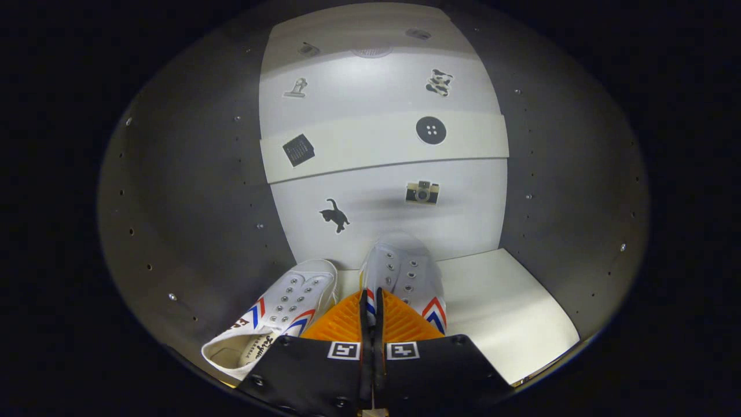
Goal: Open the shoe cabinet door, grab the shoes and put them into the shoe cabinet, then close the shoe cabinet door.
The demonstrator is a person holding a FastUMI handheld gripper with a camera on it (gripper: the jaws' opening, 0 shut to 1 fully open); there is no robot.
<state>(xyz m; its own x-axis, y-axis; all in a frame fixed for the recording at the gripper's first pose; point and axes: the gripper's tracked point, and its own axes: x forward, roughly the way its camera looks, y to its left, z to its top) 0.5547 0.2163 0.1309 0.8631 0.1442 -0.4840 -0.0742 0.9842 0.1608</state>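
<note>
Cabinet interior [191,191]: dark side walls at nine and three o'clock, a white back panel [382,145] at twelve carrying six small stickers, a white shelf [503,301] below. Two white lace-up shoes with red and blue chevrons rest there: the left shoe [283,315] at seven o'clock, the right shoe [405,284] just ahead. The fingers [373,304] are pressed nearly together, seemingly pinching the right shoe's heel edge.

right shoe's [408,278] heel behind tongs [371,301]

Inside the cabinet [191,191], one shoe [405,275] lies ahead of the closed tongs [371,298]; another shoe [278,318] lies left, on the shelf [509,307].
</note>
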